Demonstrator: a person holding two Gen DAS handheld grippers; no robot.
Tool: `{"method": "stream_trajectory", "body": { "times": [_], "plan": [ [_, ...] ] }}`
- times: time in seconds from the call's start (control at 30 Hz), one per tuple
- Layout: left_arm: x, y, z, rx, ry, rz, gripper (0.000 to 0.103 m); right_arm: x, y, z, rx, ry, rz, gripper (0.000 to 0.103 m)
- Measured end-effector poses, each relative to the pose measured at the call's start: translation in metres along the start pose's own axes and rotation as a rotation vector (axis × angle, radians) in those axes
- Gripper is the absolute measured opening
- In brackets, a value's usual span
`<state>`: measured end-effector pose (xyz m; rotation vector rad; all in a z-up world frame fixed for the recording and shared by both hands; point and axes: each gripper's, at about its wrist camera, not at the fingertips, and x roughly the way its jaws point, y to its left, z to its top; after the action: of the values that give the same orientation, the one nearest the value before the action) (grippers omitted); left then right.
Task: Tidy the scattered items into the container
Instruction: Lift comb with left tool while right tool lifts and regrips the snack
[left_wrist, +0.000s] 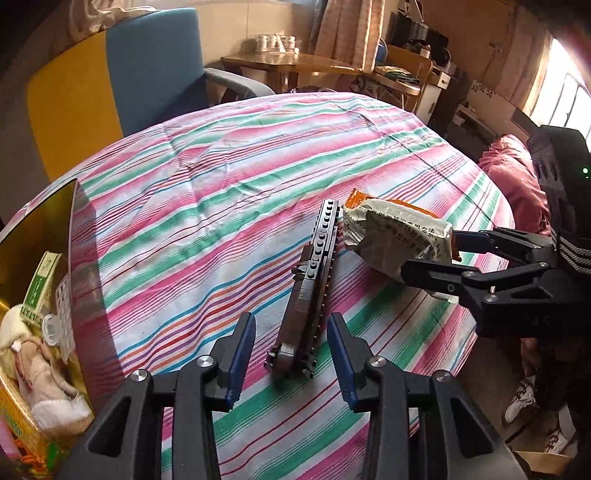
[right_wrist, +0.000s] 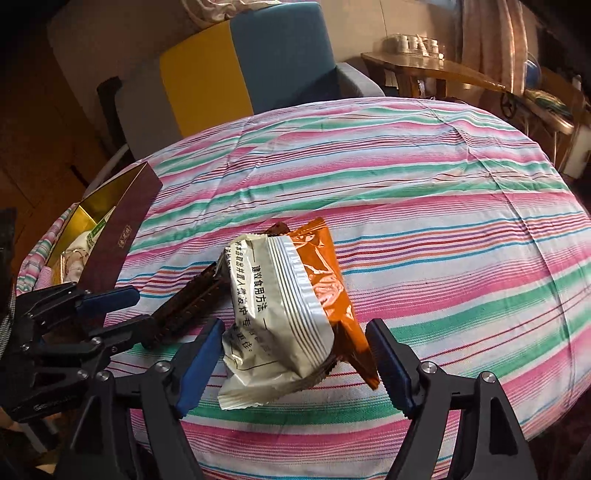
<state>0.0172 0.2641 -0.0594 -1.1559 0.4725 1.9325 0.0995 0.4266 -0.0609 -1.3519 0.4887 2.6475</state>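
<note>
A long dark brick-built bar lies on the striped cloth. My left gripper is open, its blue-padded fingers on either side of the bar's near end. A white and orange snack packet lies beside the bar, also in the left wrist view. My right gripper is open around the packet's near end; whether the pads touch it I cannot tell. The container, a dark box with a gold lining, stands at the table's left and holds a plush toy and a green carton.
The round table wears a pink, green and white striped cloth. A blue and yellow armchair stands behind it. A wooden side table with jars is further back. A person's shoes show by the table's right edge.
</note>
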Motion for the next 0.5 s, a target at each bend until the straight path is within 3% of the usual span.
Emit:
{"method": "stream_trajectory", "body": {
  "times": [0.2,0.33,0.5],
  "plan": [
    [0.018,-0.007,0.011,0.063,0.071,-0.048,0.041,-0.018,-0.012,-0.009,0.038,-0.069,0.064,0.082],
    [0.029,-0.010,0.013,0.090,0.091,-0.047,0.041,-0.028,-0.017,-0.008,0.019,-0.114,0.046,0.088],
    [0.039,-0.011,0.015,0.089,0.095,-0.053,0.041,-0.025,-0.026,0.008,0.019,-0.072,0.039,0.080]
  ]
}}
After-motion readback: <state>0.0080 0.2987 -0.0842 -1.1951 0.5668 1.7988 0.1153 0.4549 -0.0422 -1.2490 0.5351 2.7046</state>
